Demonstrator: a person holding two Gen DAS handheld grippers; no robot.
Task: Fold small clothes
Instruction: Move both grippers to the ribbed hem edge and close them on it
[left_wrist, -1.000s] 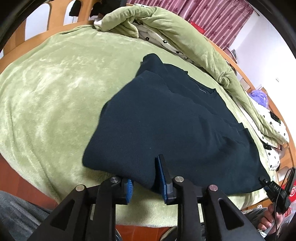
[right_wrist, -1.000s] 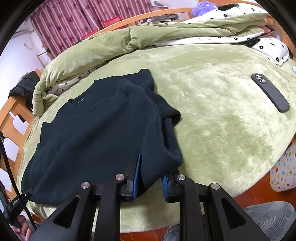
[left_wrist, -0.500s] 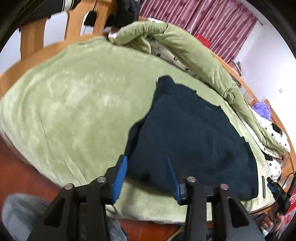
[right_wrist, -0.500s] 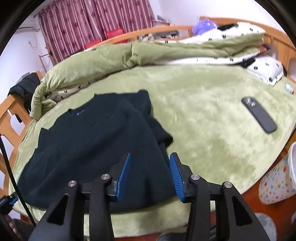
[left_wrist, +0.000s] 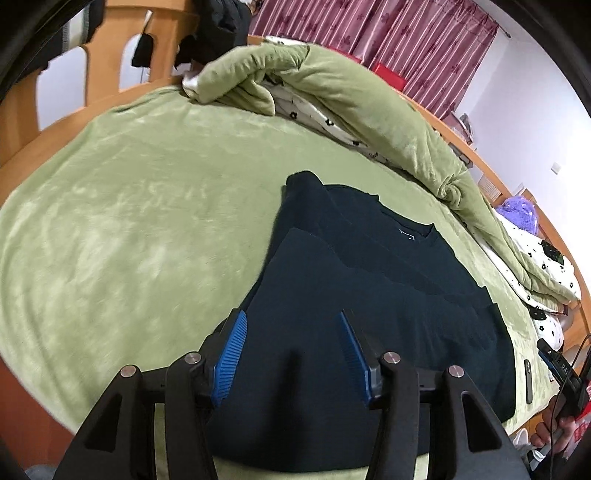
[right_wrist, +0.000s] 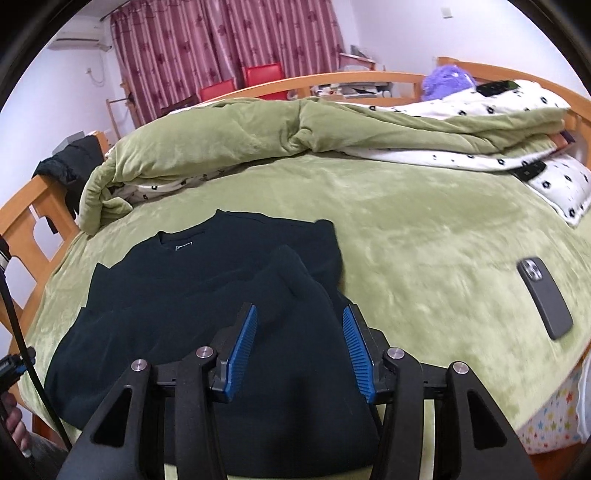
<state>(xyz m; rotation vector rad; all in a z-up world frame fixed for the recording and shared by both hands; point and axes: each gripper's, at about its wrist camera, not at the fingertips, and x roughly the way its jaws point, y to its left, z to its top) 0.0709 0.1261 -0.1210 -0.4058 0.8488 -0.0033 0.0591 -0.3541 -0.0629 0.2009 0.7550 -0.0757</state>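
A dark navy sweater lies flat on the green bed cover, collar at the far side, with its near edges folded in over the body. My left gripper hovers above its near left part. The jaws are opening and the blue pads touch no cloth. In the right wrist view the same sweater spreads to the left, and my right gripper stands open over its near right fold, holding nothing.
A rolled green quilt and a spotted pillow line the far side of the bed. A dark phone lies on the bed cover to the right. A wooden bed frame rings the mattress. A hand shows at the right edge.
Both grippers were shut on the sweater's near edge a second ago. They have let go, opened, and lifted up and back from the cloth, which now lies folded flat.
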